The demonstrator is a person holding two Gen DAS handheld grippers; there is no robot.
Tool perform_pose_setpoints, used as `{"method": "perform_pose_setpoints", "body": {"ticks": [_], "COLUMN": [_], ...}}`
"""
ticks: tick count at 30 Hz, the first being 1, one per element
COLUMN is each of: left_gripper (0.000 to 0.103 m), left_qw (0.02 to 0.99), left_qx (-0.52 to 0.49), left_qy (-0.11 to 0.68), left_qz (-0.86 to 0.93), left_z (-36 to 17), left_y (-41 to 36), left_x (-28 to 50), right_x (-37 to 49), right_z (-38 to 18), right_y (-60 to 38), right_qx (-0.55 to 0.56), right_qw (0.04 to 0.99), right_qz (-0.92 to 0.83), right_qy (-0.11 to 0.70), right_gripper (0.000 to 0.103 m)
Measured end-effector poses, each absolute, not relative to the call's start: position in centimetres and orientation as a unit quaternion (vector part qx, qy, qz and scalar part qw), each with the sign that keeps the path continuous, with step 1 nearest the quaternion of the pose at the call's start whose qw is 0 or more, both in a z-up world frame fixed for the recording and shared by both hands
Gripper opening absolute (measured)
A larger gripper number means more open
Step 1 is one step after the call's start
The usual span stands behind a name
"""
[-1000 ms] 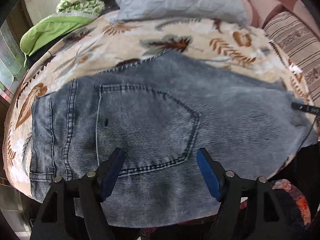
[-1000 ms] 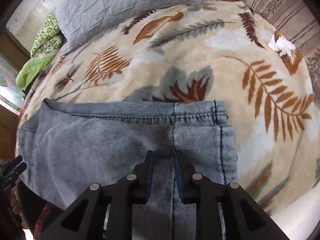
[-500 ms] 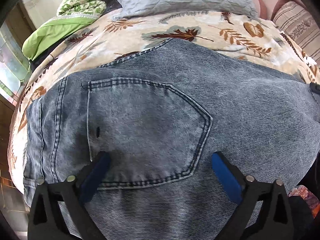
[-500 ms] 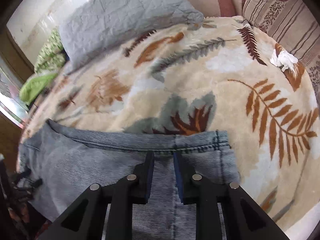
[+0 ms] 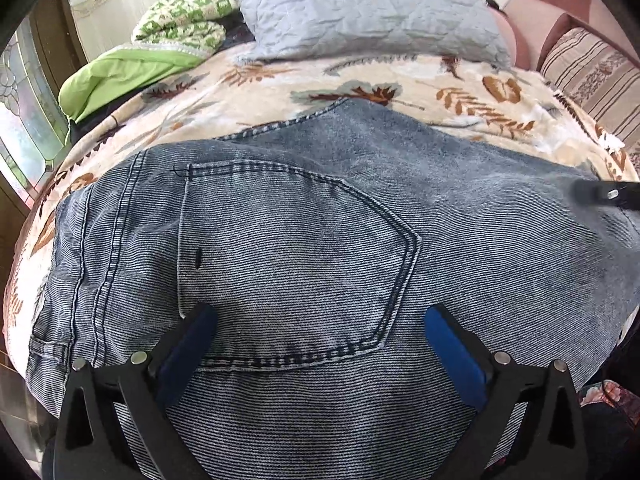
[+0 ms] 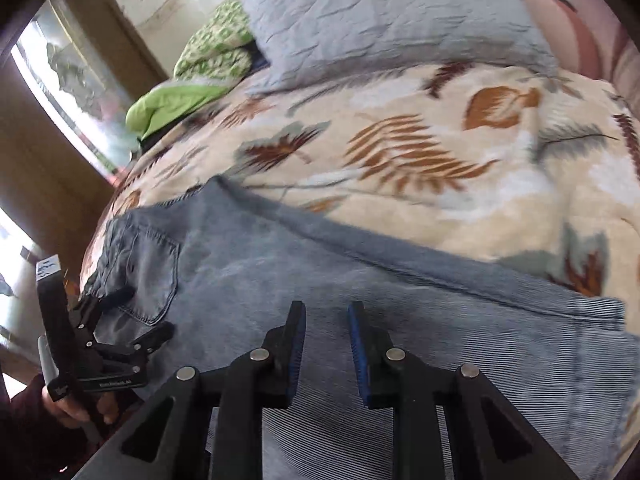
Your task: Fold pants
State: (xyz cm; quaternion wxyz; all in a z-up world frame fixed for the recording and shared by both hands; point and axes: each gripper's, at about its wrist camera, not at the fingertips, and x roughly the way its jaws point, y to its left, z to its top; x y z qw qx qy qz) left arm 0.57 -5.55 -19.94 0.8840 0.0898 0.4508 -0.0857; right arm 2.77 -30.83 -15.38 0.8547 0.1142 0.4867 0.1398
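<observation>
Both grippers hover over the jeans [image 5: 304,248]: left gripper [image 5: 320,332] jaws wide apart, right gripper [image 6: 326,320] jaws narrowly parted, neither gripping anything.

Both wrist views look low across the jeans [image 5: 320,240] toward the pillow [image 6: 392,20]; left closer.

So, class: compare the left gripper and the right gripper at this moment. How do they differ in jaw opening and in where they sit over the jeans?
The left gripper has its jaws spread wide; the right gripper shows only a narrow gap, with no cloth visibly pinched. The left gripper sits at the back pocket near the waistband; the right gripper sits further along the jeans, toward the leg end. Both have blue pads and black frames, and both are low over the denim.
</observation>
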Motion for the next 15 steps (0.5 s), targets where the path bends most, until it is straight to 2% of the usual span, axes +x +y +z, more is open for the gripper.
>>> {"method": "perform_pose_setpoints", "body": {"ticks": [5,11,15], "left_gripper": [0.103,0.103,0.103], "left_qw": [0.895,0.894,0.903], "left_qx": [0.075,0.05,0.002], "left_qy": [0.43,0.436,0.42], "left_qz": [-0.086,-0.09,-0.09], "left_z": [-20.1,-19.5,-17.9], "left_y": [-5.2,-4.7,-3.1], "left_x": [0.2,0.5,0.7], "right_x": [4.6,6.5,7.7], "right_z": [-17.8,-17.6,-15.4], "right_y": [-27.3,-27.0,-26.0], "right_qx": [0.051,0.047,0.079], "right_qw": [0.839,0.838,0.847], "right_qz": [0.114,0.089,0.106], "right_qy": [0.53,0.537,0.515], "right_gripper": [0.025,0.026,0.026]}}
